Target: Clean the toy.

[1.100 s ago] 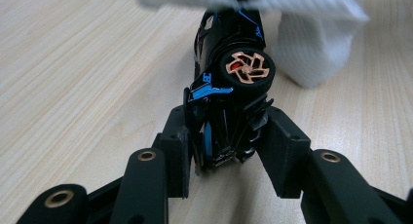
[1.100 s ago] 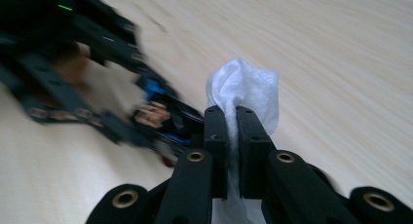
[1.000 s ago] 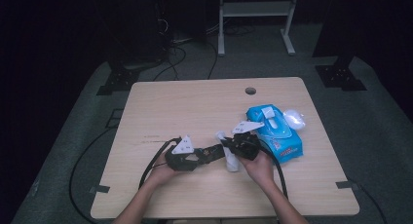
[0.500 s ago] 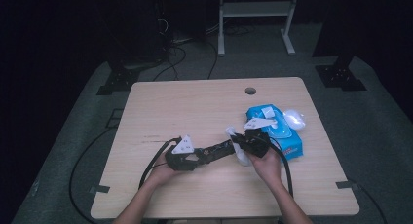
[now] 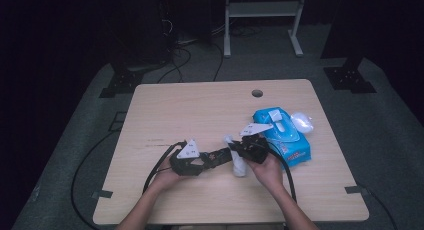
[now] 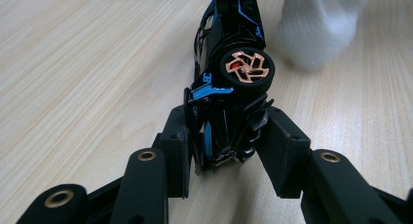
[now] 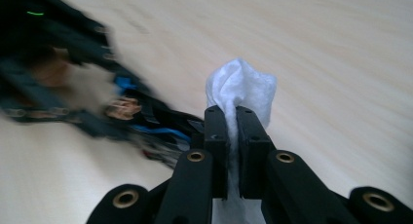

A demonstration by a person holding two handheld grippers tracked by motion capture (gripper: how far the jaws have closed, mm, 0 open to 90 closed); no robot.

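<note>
A black toy car [image 6: 229, 83] with blue trim and a copper-spoked wheel lies on its side on the wooden table. My left gripper [image 6: 221, 136] is shut on its rear end, and the same left gripper [image 5: 212, 157] shows at the table's front middle. A white wipe [image 7: 239, 87] is pinched between the jaws of my right gripper [image 7: 231, 129], its loose end bunched above the fingertips. From above, the right gripper [image 5: 240, 150] holds the wipe [image 5: 237, 165] against the toy car [image 5: 222, 156]. The toy car [image 7: 156, 129] is blurred left of the right gripper's jaws.
A blue pack of wipes [image 5: 282, 135] lies right of the right hand, with a white rounded object [image 5: 301, 122] beside it. The table [image 5: 190, 110] has a cable hole [image 5: 257, 93] near its far edge. Cables trail off the table's front left.
The right gripper with the wipe has shifted slightly leftward along the toy car. The left gripper and the car have stayed put.
</note>
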